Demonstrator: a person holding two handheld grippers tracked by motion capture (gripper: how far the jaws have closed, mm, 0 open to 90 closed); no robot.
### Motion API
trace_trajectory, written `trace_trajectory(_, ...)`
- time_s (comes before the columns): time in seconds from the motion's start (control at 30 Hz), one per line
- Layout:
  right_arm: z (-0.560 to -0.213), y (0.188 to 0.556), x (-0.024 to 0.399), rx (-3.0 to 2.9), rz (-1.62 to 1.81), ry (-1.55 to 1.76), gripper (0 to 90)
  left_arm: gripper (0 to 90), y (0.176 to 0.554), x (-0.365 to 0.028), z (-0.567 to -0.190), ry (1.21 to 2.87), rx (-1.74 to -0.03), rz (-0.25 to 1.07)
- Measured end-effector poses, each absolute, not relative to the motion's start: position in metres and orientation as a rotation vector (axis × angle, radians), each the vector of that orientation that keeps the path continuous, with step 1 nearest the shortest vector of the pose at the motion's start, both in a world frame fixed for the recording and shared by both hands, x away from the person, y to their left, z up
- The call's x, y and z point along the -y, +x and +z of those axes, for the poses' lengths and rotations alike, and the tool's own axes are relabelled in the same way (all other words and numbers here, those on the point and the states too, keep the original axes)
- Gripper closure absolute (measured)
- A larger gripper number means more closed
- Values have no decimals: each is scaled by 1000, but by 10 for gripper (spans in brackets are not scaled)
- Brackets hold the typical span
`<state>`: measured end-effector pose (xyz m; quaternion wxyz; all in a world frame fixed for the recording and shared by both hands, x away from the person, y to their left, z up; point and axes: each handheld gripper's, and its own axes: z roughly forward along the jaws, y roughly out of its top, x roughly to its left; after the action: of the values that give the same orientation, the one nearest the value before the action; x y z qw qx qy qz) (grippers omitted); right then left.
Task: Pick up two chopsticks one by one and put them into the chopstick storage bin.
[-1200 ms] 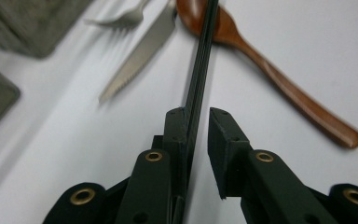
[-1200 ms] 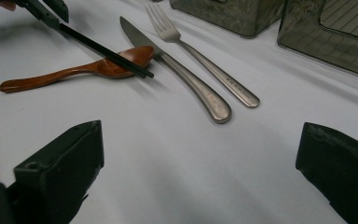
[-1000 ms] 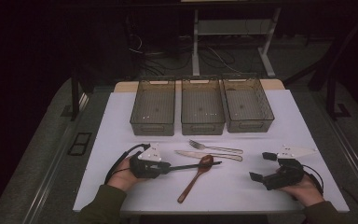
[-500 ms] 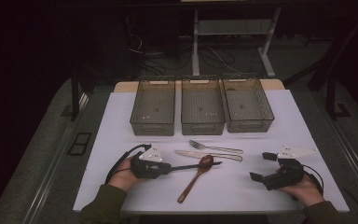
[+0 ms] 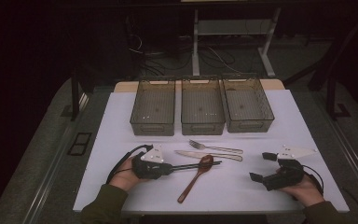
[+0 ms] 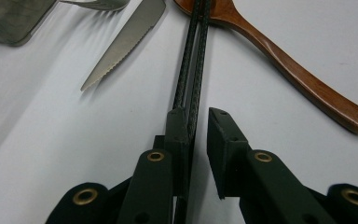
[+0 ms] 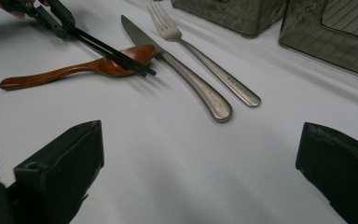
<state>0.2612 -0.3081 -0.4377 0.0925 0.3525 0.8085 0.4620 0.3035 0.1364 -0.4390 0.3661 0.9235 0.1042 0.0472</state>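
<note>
At the left of the high view, the left gripper (image 5: 172, 166) lies low over the white worktop (image 5: 121, 121), held in the person's left hand (image 5: 123, 173), whose green sleeve (image 5: 103, 205) comes in from the bottom edge. Its fingers (image 6: 177, 135) are nearly closed around a pair of black chopsticks (image 5: 196, 164); in the left gripper view the sticks run pressed along the inner face of one finger, while a narrow gap shows between them and the other finger, so a firm grip on both sides cannot be confirmed. The chopsticks point to the right, level with the worktop, and their tips lie across the bowl of a wooden spoon (image 5: 195, 178), whose handle slants down toward the near edge. Just beyond the spoon lies a serrated table knife (image 5: 208, 155), and just beyond that a fork (image 5: 215, 147), both set lengthwise across the worktop, side by side. Farther back stand three smoky see-through bins (image 5: 202, 106) in a row, close together. At the right, well apart from the cutlery, the right gripper (image 5: 260, 167) rests in the person's right hand (image 5: 303, 189), its fingers (image 7: 63, 161) spread wide with only bare worktop between them.
</note>
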Motion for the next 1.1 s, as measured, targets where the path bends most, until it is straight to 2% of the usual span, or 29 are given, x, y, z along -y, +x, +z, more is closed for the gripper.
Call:
trace_trajectory(0.3, -440, 260, 307, -2403, 1365, 1038, 4, 775, 305, -132, -443, 2387, -258, 107)
trace_trajectory(0.67, -442, 254, 306, -2391, 1367, 1035, 4, 838, 307, -131, -445, 2376, -270, 79)
trace_trajectory(1.1, -445, 252, 307, -2371, 1357, 1043, 4, 848, 309, -128, -442, 2365, -262, 55)
